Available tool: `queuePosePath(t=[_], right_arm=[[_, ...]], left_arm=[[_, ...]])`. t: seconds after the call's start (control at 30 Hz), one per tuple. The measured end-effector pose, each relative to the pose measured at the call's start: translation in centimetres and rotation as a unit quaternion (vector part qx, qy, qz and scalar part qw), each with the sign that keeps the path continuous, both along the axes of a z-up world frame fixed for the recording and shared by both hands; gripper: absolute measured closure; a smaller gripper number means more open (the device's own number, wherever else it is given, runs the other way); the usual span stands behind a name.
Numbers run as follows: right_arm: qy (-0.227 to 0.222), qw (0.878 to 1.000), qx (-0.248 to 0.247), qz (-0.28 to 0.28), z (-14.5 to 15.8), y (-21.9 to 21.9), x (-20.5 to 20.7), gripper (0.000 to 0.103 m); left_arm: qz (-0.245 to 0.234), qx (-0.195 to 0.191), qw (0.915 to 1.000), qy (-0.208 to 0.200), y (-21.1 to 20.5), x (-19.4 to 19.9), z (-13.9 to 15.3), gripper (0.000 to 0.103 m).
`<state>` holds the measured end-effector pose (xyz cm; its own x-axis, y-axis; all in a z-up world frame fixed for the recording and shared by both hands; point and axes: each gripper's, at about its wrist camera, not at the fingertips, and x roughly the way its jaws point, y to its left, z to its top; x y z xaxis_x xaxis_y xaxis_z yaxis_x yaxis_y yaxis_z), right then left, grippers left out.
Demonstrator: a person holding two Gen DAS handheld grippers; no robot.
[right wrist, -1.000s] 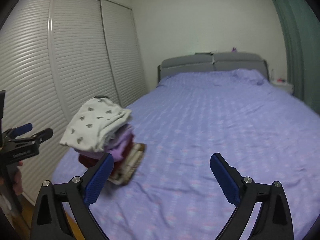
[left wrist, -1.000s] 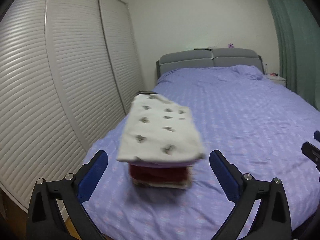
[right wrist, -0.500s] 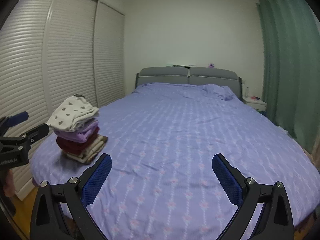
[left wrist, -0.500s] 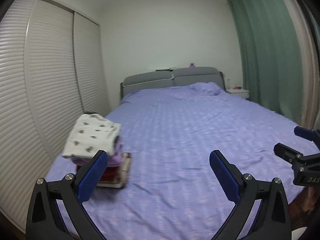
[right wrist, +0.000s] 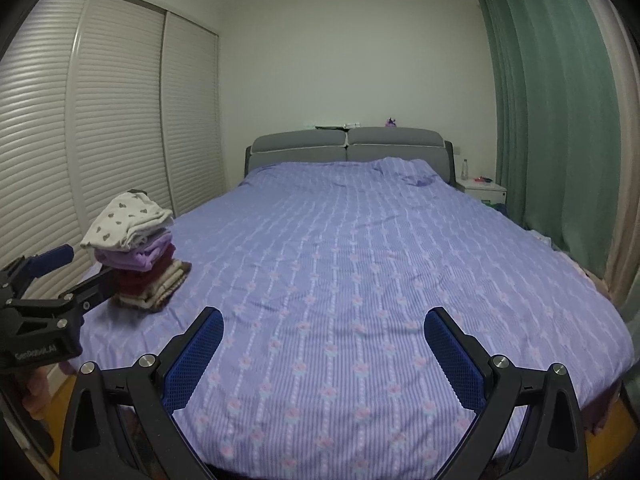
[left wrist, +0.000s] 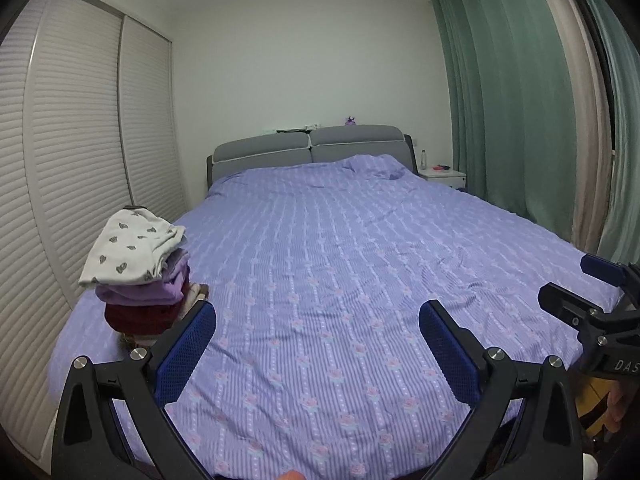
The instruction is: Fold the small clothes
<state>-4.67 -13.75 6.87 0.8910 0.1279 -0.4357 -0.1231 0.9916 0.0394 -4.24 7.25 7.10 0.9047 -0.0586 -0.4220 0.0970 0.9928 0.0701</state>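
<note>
A stack of folded small clothes sits on the near left corner of the bed, close to the edge beside the wardrobe. On top lies a white garment with small dark prints, spread wider than the rest and overhanging on its left side. Under it I see lilac folded pieces, then a dark red one, then a beige and brown striped piece touching the bedspread.

My left claw hangs above the foot of the bed with its blue-padded fingers spread wide apart and nothing between them; the stack is just beyond its left finger. My right claw is held the same way, fingers wide apart and empty, further to the right, well apart from the stack. In the right wrist view, the left claw shows at the left edge, overlapping the stack.

The bed is covered by a lilac striped spread with rows of small flowers and has a grey padded headboard. White louvred wardrobe doors run along the left wall, green curtains hang on the right, and a white nightstand stands beside the headboard.
</note>
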Motion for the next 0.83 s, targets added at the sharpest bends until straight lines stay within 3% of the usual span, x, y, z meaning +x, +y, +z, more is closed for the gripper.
queuePosePath(t=[0.83], right_arm=[[-0.008, 1.000, 0.010, -0.013, 0.3, -1.5, -1.8, 0.001]], left_arm=[[-0.018, -0.006, 0.9996, 0.020, -1.3, -0.9, -0.4, 0.000]])
